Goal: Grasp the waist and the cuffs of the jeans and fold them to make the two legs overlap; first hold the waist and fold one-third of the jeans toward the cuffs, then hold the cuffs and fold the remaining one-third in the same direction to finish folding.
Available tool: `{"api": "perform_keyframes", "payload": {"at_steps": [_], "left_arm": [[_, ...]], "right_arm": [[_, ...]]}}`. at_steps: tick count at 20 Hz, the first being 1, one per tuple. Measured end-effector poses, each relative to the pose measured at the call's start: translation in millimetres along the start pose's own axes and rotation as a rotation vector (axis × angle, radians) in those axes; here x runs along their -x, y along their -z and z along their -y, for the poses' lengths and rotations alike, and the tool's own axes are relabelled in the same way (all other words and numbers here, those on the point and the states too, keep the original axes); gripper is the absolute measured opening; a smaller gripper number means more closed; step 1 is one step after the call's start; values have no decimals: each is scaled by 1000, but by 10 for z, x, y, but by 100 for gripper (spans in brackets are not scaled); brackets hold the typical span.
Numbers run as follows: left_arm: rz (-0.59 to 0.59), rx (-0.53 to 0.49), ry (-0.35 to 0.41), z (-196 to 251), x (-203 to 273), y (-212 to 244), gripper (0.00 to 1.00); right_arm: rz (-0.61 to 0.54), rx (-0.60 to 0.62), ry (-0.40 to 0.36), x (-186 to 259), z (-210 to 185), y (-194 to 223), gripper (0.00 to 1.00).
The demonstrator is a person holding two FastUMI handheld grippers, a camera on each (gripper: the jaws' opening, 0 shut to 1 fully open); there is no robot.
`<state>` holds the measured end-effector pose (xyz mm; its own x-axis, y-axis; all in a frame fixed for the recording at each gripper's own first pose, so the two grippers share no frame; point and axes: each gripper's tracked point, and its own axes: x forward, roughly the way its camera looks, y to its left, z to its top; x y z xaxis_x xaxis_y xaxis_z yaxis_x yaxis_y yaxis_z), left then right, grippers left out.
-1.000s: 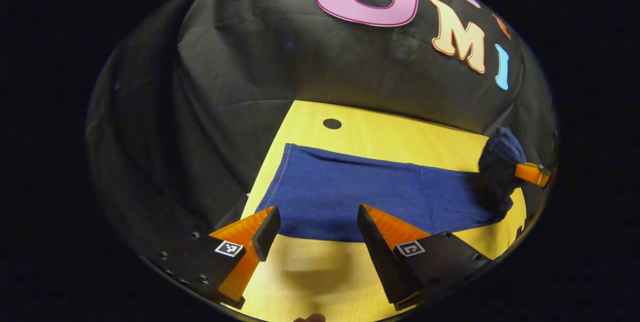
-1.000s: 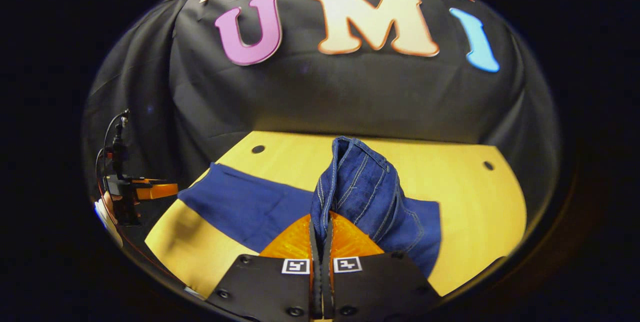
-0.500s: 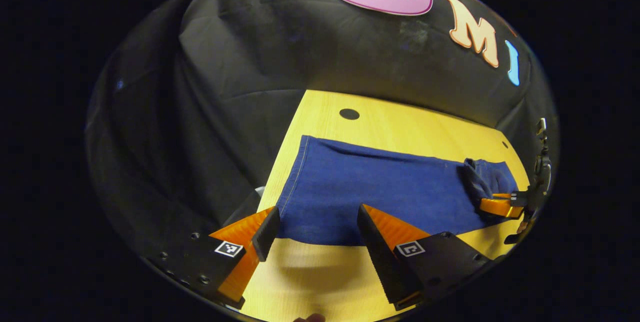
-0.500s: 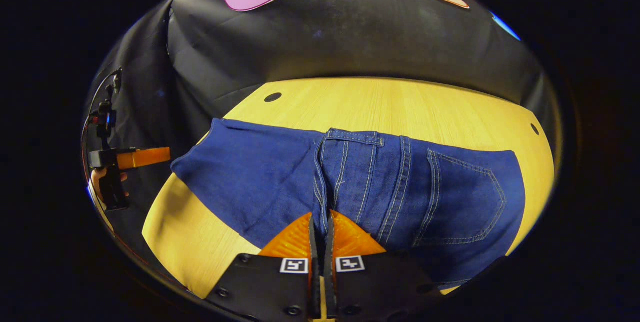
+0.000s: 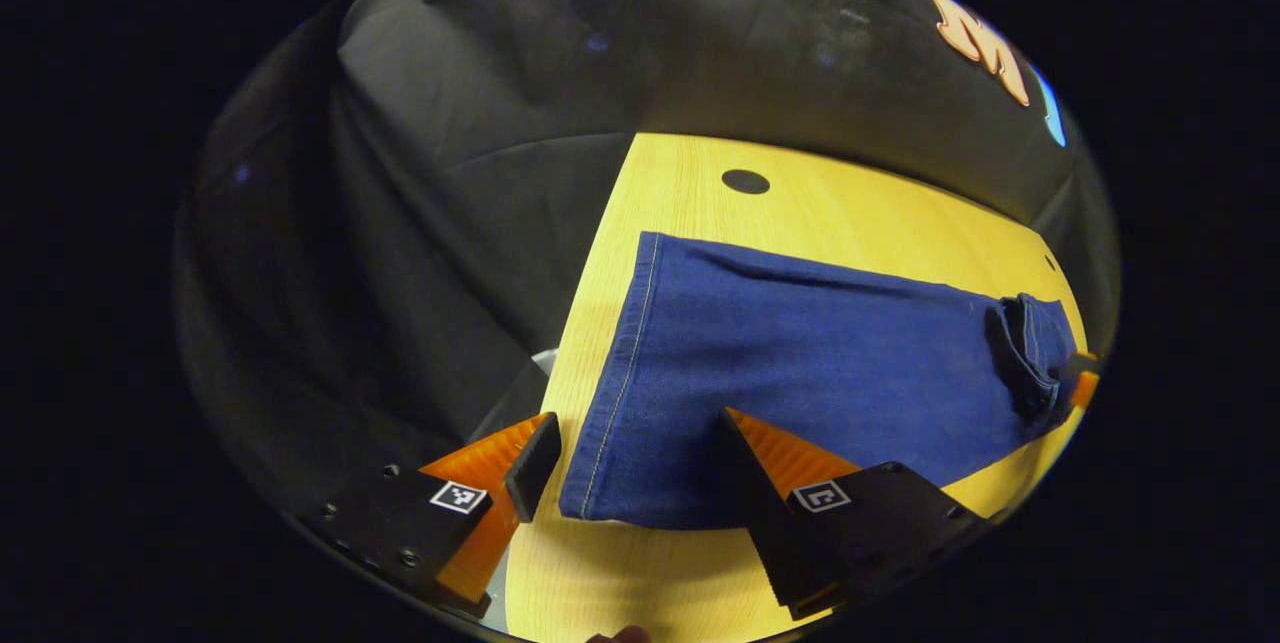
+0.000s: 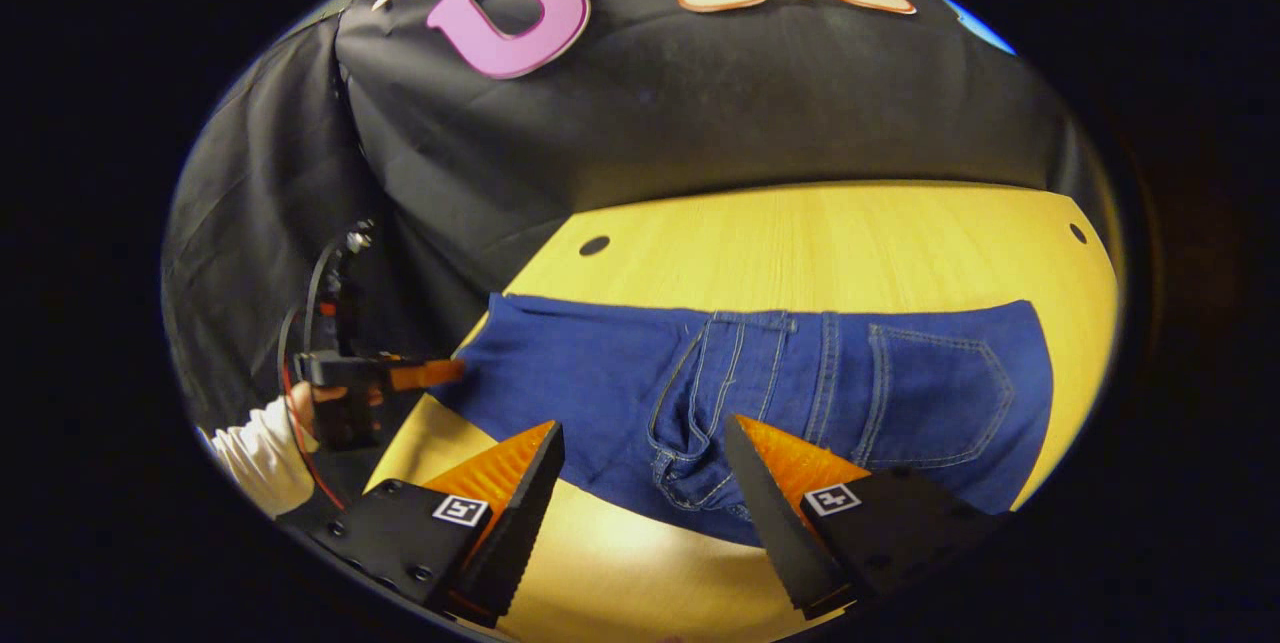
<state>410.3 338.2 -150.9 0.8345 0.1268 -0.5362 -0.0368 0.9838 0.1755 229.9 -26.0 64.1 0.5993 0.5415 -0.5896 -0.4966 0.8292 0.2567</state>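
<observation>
Dark blue jeans (image 5: 800,363) lie flat on the yellow wooden table (image 5: 700,193), legs overlapped. In the left gripper view the stitched cuff edge (image 5: 615,373) is nearest, and my left gripper (image 5: 635,468) stands open just above that cuff corner. In the right gripper view the waist part (image 6: 800,373) lies folded over the legs, with belt loops, fly seam and a back pocket (image 6: 935,393) facing up. My right gripper (image 6: 645,463) is open over the folded waist's near edge, holding nothing. The left gripper (image 6: 425,375) also shows at the cuff end, held by a hand with a white sleeve (image 6: 255,458).
The table has round dark holes near its far edge (image 5: 745,181) (image 6: 594,245) (image 6: 1076,233). Black cloth wall (image 5: 450,173) closes in behind and to the left of the table. Bare table lies in front of the jeans (image 6: 640,583).
My right gripper laid the waist down over the legs, then opened and let it go. My left gripper moved closer to the cuff end, staying open.
</observation>
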Motion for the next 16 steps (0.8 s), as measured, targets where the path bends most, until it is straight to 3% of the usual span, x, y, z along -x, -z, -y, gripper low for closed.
{"api": "perform_keyframes", "payload": {"at_steps": [1,2,5,9,10,11,13,16], "left_arm": [[-12,-2,0,14,-38,10,95],[-23,-5,2,26,-45,31,95],[-24,1,24,-3,-23,53,94],[-14,17,45,-77,-18,122,92],[-9,13,49,-74,-23,146,90],[1,1,54,-130,2,156,85],[14,20,77,-227,-18,168,75],[63,113,119,-488,23,132,29]], "right_arm": [[20,1,19,100,56,-88,94],[41,3,49,210,129,-167,98],[88,-18,137,573,503,-345,98],[131,-110,235,944,898,-407,98],[139,-142,254,1028,991,-395,94],[147,-171,272,1092,1067,-379,99],[165,-214,297,1229,1196,-358,98],[170,-229,334,1346,1321,-300,98]]}}
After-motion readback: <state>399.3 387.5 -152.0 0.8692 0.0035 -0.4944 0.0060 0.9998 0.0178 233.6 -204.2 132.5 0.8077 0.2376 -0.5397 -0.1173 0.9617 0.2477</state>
